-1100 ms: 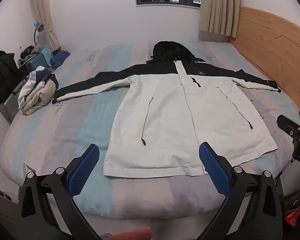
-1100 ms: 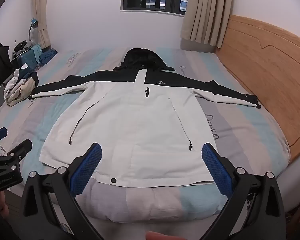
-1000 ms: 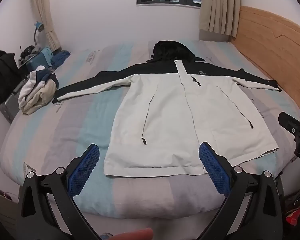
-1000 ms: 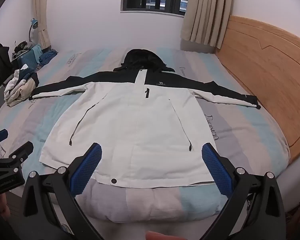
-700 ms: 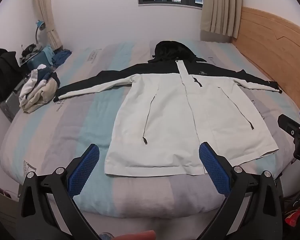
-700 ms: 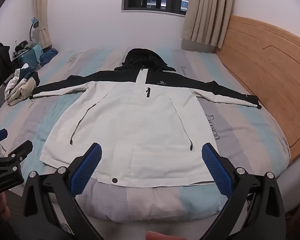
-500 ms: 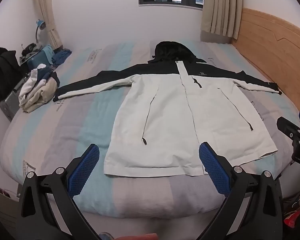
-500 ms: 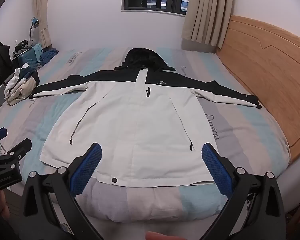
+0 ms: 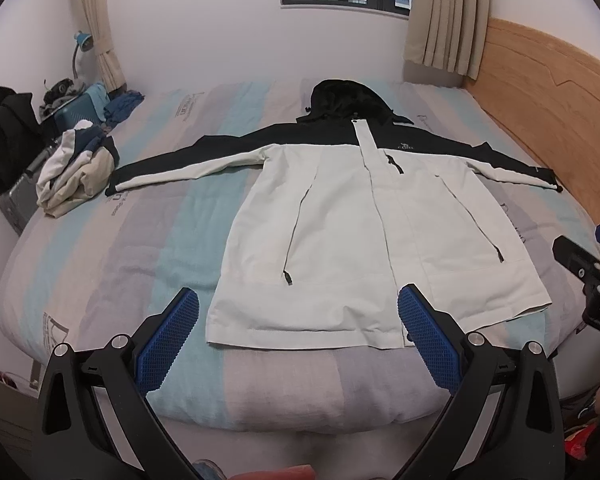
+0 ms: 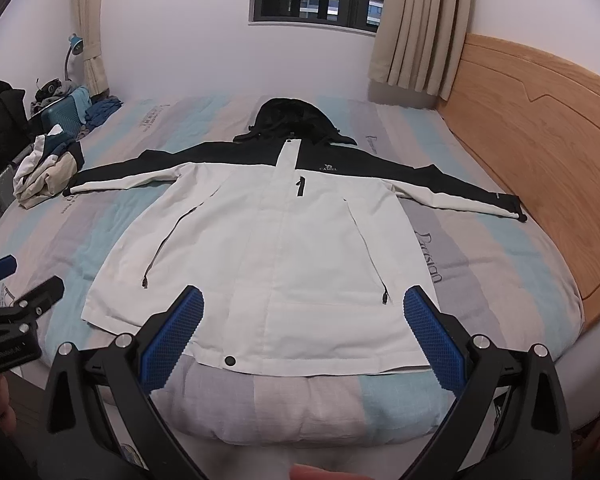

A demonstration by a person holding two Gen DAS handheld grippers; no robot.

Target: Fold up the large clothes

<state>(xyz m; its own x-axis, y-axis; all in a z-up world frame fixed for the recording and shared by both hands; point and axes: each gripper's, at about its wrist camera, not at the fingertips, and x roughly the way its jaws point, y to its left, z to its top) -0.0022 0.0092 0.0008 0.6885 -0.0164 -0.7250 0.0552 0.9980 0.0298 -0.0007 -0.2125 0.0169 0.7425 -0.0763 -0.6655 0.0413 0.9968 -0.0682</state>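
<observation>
Jacket (image 9: 364, 216) in white and black lies flat on the striped bed (image 9: 100, 248), hood toward 12 o'clock, hem toward 6, sleeves spread toward 9 and 3; left claw (image 9: 298, 326) and right claw (image 10: 302, 322) hover released, hiding hem corners.

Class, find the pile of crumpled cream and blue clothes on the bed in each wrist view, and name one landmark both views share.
Left wrist view: the pile of crumpled cream and blue clothes lies at the left edge, beside the jacket's sleeve cuff.
Right wrist view: the pile lies at the far left, again by that cuff.
Shared landmark: the jacket's black hood, top centre.
</observation>
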